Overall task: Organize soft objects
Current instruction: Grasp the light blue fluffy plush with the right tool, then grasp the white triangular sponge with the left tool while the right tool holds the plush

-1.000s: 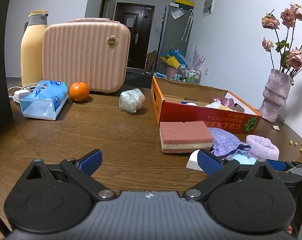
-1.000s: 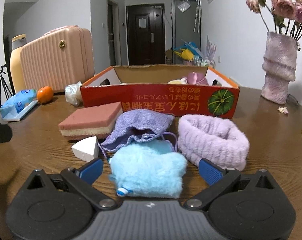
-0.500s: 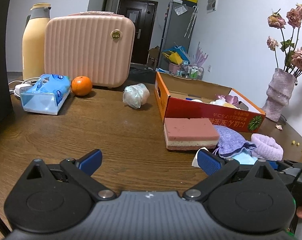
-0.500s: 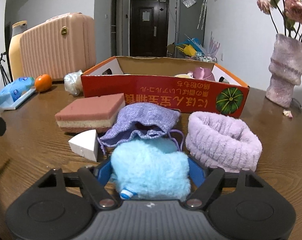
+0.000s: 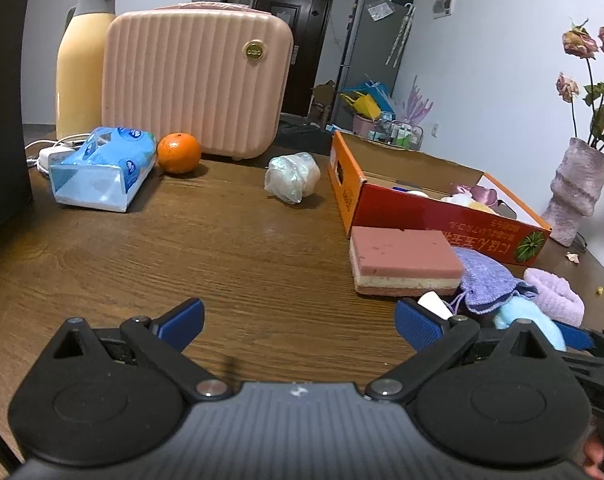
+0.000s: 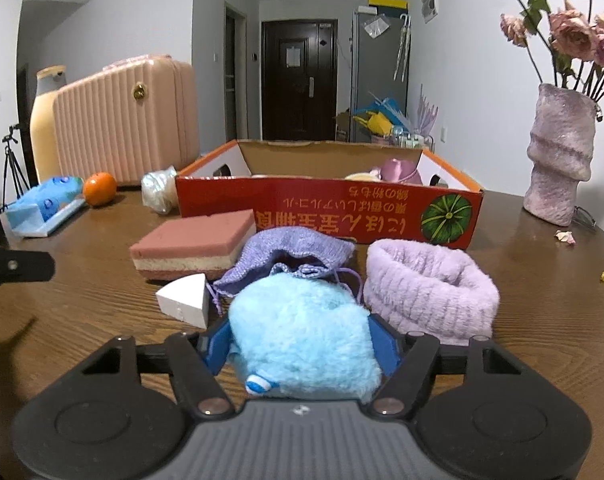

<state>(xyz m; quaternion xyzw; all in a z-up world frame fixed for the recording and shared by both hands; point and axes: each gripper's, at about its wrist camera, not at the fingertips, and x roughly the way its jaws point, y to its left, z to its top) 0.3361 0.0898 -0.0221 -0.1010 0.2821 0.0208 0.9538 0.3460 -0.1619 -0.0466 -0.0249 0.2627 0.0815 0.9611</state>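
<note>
Right tool (image 6: 298, 344): blue pads pressed into both flanks of the blue plush toy (image 6: 302, 332), which bulges between them; clamped. Whether the toy is clear of the desk (image 6: 82, 300) cannot be told. It sits near the front edge, just in front of the purple knit pouch (image 6: 290, 256) and just beside the lilac fleece headband (image 6: 429, 288).

Handling, as judged: the toy looks light, very compressible and fuzzy, so slip is unlikely, though a grip on pile alone could pull loose. Hold across the body's middle, as now.

Left tool (image 5: 298, 320): pads wide apart, holding nothing, hovering over bare wood well left of the pile.

Other soft items: pink layered sponge (image 6: 194, 244) touching the pouch, white wedge (image 6: 184, 300) just in front of it.

The red cardboard box (image 6: 329, 216) stands behind the group toward the middle of the desk, open-topped, some items already inside; the likely destination.

Surface: dark wood-grain, level, dry.

Far left corner: pink case (image 5: 194, 80), yellow thermos (image 5: 82, 60), tissue pack (image 5: 102, 168), orange (image 5: 178, 153), crumpled plastic bag (image 5: 292, 178). Right edge: vase (image 6: 559, 156) of dried roses, fallen petals beside it. Beyond, a hallway with a dark door.
</note>
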